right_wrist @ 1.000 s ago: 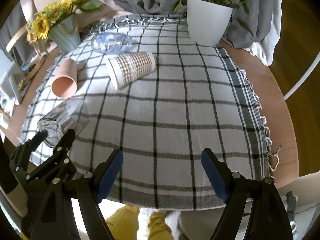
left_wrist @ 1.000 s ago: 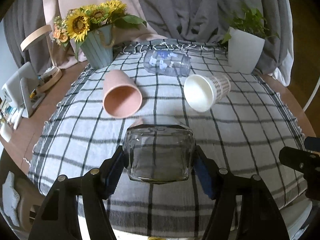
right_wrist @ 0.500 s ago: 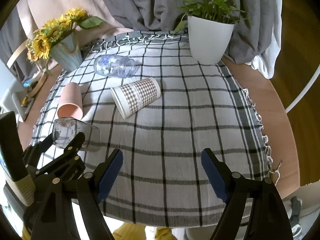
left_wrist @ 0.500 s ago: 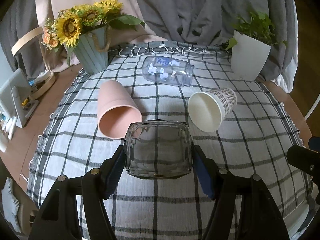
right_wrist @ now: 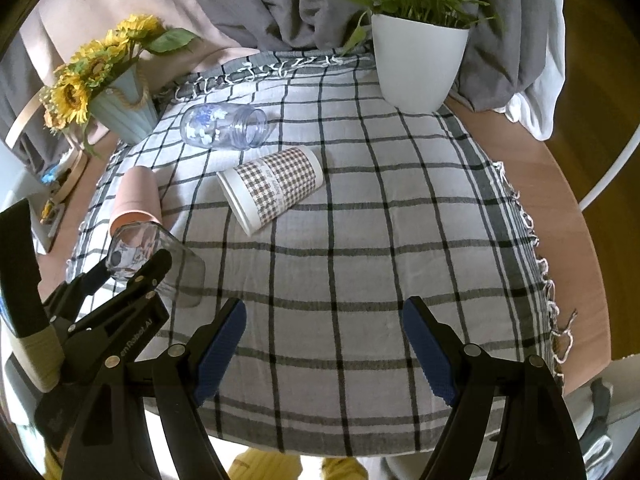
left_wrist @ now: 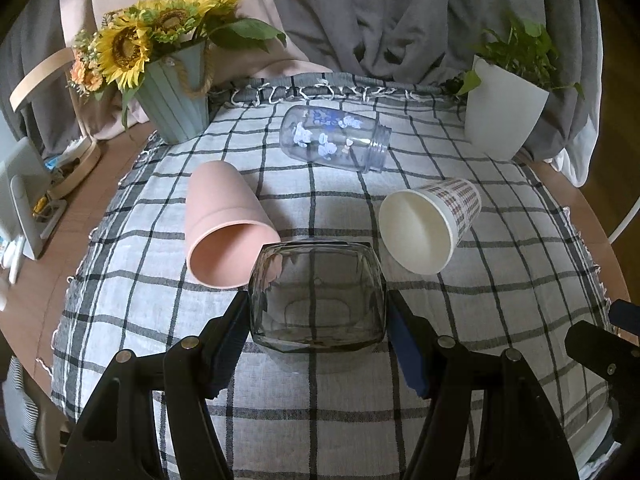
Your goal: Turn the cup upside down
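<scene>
My left gripper is shut on a smoky clear glass cup, holding it by its sides with its base toward the camera, just above the checked cloth. In the right wrist view the same glass cup sits at the left between the left gripper's fingers, tilted over the cloth. My right gripper is open and empty over the front of the table.
A pink cup, a checked paper cup and a clear printed jar lie on their sides on the cloth. A sunflower vase stands back left, a white plant pot back right. The bare table edge shows at right.
My left gripper has carried the glass cup forward and lower toward the cloth, close to the pink cup. The right gripper has lifted slightly and stays open.
</scene>
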`<control>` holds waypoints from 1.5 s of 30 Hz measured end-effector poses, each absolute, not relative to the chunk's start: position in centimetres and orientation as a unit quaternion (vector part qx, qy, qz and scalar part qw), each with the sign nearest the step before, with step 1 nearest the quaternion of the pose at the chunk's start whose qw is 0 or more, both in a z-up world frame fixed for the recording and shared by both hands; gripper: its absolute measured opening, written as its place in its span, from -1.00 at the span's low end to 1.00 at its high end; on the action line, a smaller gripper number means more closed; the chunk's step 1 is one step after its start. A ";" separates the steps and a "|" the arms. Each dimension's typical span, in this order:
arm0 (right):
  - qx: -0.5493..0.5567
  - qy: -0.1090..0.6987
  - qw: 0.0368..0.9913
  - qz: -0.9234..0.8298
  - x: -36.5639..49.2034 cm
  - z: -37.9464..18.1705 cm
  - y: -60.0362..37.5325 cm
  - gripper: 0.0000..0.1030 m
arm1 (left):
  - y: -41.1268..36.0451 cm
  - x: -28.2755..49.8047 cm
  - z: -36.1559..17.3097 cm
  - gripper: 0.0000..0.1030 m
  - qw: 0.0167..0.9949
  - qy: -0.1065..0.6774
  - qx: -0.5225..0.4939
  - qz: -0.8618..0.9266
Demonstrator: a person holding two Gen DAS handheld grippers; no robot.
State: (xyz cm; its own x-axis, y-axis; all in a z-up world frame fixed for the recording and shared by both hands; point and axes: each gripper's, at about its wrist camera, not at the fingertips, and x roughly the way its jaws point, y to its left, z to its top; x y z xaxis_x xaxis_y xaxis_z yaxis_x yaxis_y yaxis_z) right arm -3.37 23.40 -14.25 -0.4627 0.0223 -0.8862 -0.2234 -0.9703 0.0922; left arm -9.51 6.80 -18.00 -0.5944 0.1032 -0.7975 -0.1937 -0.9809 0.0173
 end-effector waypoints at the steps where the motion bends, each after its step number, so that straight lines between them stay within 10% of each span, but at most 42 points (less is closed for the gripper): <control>1: -0.514 0.098 0.073 0.849 -3.3 -14.2 23.4 0.56 | 6.9 -9.5 -18.0 0.28 0.083 0.056 -0.443 0.891; 5: -0.512 0.094 0.076 0.850 -3.1 -13.9 23.3 0.56 | 7.1 -8.1 -16.6 0.87 0.079 0.077 -0.418 0.902; 9: -0.500 0.091 0.076 0.858 -2.1 -12.7 23.2 0.65 | 6.5 -6.4 -14.5 0.99 0.079 0.069 -0.403 0.909; 45: -0.323 0.051 0.030 0.944 7.7 -1.4 18.3 0.79 | 1.7 3.5 -2.5 0.99 0.038 0.019 -0.311 0.949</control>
State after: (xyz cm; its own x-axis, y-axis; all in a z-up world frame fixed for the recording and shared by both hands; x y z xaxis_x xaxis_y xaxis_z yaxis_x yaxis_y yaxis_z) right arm 7.72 18.30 -1.43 -0.7891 0.0236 -0.6139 -0.0892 -0.9931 0.0765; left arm 3.54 1.70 -2.47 -0.8035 0.0610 -0.5921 -0.0840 -0.9964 0.0115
